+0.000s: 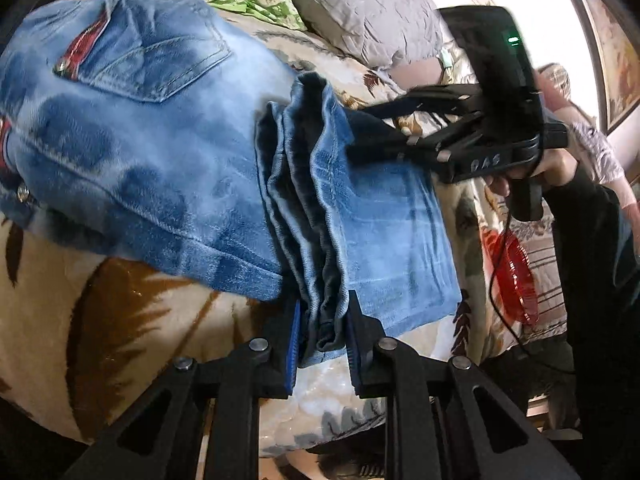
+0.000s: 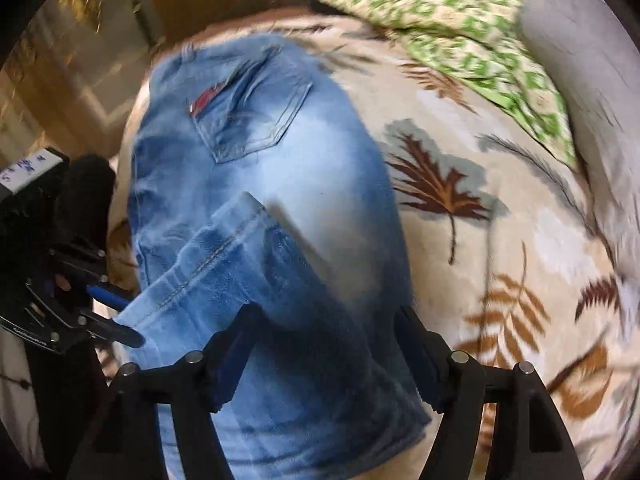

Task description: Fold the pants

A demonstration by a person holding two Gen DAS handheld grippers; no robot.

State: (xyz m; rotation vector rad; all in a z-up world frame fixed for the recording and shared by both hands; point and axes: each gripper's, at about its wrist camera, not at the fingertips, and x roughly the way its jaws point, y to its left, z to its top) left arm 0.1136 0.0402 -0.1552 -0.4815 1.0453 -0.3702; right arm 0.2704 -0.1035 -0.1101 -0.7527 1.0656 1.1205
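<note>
**Both grippers at the folded leg ends of the jeans**

The jeans (image 1: 132,152) lie on the leaf-patterned blanket (image 1: 120,328), back side up, with the back pocket (image 1: 160,56) and its red label facing the cameras. The leg ends are doubled over onto the seat part, forming a bunched ridge of denim layers that crosses the garment below the pocket.

The left gripper (image 1: 322,344) is clenched on the near end of that ridge: its blue pads (image 1: 294,344) press the stacked hems from both sides. In the right wrist view the same tool (image 2: 120,316) enters at the jeans' left edge with cloth between its fingers.

The right gripper (image 2: 324,356) stands with its fingers spread wide, one on each side of the folded leg panel, with the denim lying between them and not pinched. In the left wrist view it (image 1: 372,132) reaches the far end of the ridge, and its fingertips are lost in dark cloth there.

Beyond the jeans, away from the grippers, a green patterned pillow (image 2: 460,20) and a grey pillow (image 1: 360,4) rest on the blanket.
</note>
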